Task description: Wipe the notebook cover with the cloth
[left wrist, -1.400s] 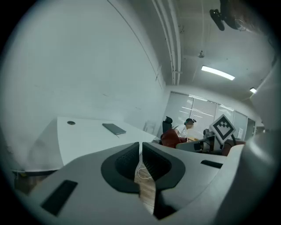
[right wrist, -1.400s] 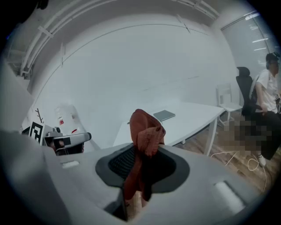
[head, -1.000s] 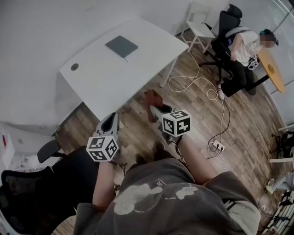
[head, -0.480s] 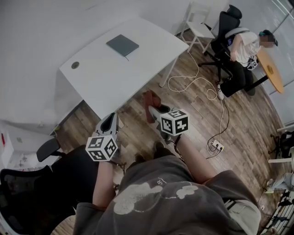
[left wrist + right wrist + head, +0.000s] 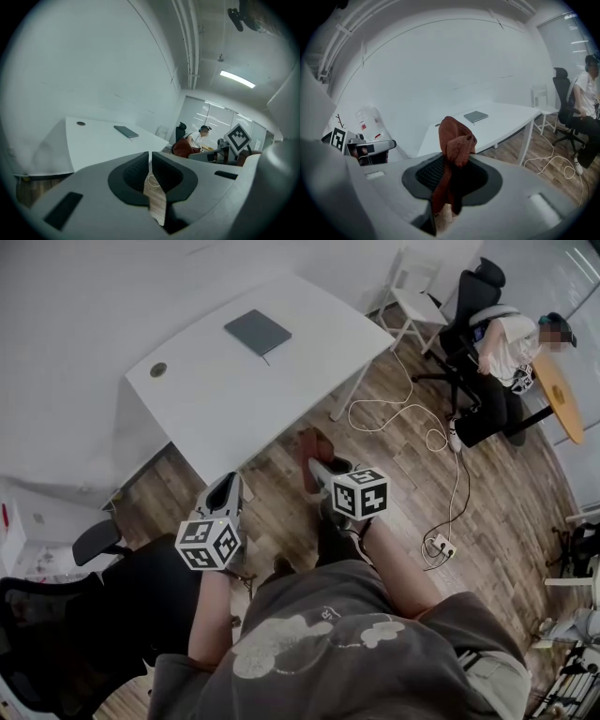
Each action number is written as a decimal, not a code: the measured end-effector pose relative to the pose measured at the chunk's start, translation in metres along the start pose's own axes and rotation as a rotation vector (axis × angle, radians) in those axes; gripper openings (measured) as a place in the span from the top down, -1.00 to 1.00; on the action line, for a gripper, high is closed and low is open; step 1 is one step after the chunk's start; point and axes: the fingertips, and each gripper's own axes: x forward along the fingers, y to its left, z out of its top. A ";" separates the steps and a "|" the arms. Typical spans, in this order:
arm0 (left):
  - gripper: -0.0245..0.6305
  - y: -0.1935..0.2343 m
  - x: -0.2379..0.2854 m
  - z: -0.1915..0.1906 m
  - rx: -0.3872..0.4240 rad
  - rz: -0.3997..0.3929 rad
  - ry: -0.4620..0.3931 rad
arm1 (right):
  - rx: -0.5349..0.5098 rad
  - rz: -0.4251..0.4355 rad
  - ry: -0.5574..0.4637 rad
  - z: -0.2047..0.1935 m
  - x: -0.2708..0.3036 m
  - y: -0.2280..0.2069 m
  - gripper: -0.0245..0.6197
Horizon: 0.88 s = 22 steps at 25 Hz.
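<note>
A dark grey notebook lies closed on the far part of the white table. It also shows small in the left gripper view, notebook, and in the right gripper view, notebook. My right gripper is shut on a rust-brown cloth, held over the wood floor short of the table. The cloth stands bunched up out of the right gripper. My left gripper hangs near the table's front edge. Its jaws meet with nothing between them, as the left gripper shows in its own view.
A person sits on a black office chair at the far right, beside an orange round table. A white chair stands behind the table. A white cable and a power strip lie on the floor. A black chair is at lower left.
The view has drifted a little, so the table sits slightly further right in the picture. Both grippers keep nearly the same places, and the cloth stays in the right one.
</note>
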 end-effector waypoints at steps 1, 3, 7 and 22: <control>0.86 0.001 0.004 0.001 -0.002 0.010 0.000 | -0.004 0.007 0.001 0.003 0.003 -0.004 0.60; 0.86 0.004 0.014 0.005 -0.009 0.033 -0.003 | -0.006 0.022 0.006 0.009 0.009 -0.013 0.60; 0.86 0.005 0.041 0.015 -0.013 0.064 -0.010 | -0.003 0.040 0.007 0.029 0.025 -0.042 0.60; 0.86 0.010 0.150 0.051 -0.043 0.185 -0.026 | -0.034 0.134 0.040 0.112 0.101 -0.143 0.60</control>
